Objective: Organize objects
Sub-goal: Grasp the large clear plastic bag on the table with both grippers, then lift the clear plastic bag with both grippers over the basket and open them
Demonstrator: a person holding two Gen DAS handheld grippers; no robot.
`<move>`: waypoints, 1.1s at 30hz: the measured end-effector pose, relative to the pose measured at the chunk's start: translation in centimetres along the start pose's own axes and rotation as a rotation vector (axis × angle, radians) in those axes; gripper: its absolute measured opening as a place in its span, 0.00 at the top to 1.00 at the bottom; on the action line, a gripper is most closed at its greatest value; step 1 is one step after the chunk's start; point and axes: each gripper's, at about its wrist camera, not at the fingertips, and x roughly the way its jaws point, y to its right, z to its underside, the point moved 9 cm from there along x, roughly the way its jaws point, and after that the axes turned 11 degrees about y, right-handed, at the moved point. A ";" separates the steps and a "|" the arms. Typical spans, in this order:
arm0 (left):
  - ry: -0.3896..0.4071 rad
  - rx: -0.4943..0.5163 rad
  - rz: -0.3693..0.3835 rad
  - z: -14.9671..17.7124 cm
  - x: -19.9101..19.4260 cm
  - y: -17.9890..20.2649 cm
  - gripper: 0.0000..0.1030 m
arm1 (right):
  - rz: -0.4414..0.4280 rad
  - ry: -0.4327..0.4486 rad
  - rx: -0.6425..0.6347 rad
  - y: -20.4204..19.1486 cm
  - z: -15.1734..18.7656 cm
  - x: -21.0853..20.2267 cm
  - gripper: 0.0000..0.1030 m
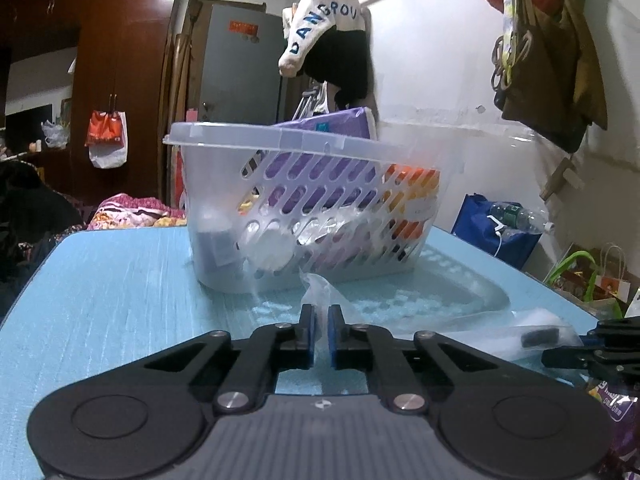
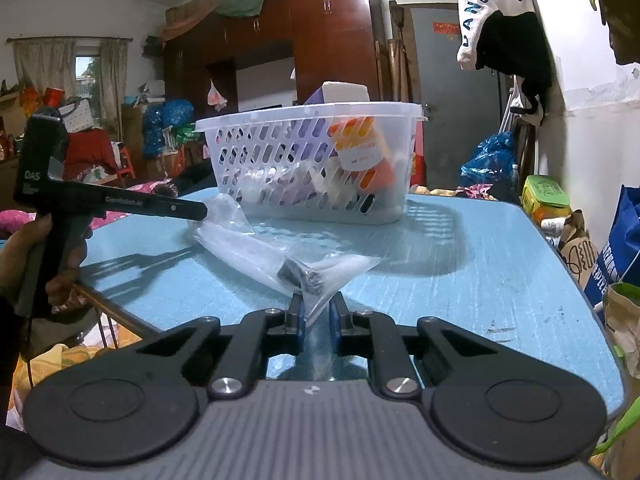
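A clear plastic bag [image 2: 280,248] with a small dark part inside lies across the blue table [image 2: 460,280], in front of a white perforated basket [image 2: 312,160]. My left gripper [image 1: 321,330] is shut on one end of the bag [image 1: 320,292]; it shows from the side in the right wrist view [image 2: 200,212]. My right gripper [image 2: 318,316] is nearly closed on the other end of the bag, near the dark part [image 2: 300,278]. It shows at the right edge of the left wrist view [image 1: 592,348]. The basket [image 1: 312,200] holds a purple pack, an orange box and other items.
The table's edges are close on both sides [image 1: 24,292]. Bags and bottles stand on the floor by the wall at the right [image 2: 624,248]. Clothes hang on the wall above [image 2: 504,20]. A wardrobe and clutter fill the room behind.
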 end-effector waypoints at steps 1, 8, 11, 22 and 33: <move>0.006 0.001 0.002 -0.1 -0.1 0.0 0.92 | 0.000 0.003 0.002 0.1 -0.1 0.0 0.87; 0.042 -0.007 0.004 -1.2 -0.9 0.0 0.93 | -0.003 0.033 -0.017 0.0 -1.9 -0.5 0.87; 0.073 -0.009 0.003 -2.8 -1.7 0.0 0.93 | -0.007 0.068 -0.049 -0.4 -3.9 -0.7 0.87; 0.242 0.044 -0.044 -15.8 -2.0 -0.3 0.92 | -0.032 0.187 -0.147 0.4 -14.9 3.6 0.87; 0.211 0.024 -0.133 -21.2 4.8 -3.9 0.92 | -0.060 0.164 -0.204 1.9 -19.3 10.3 0.87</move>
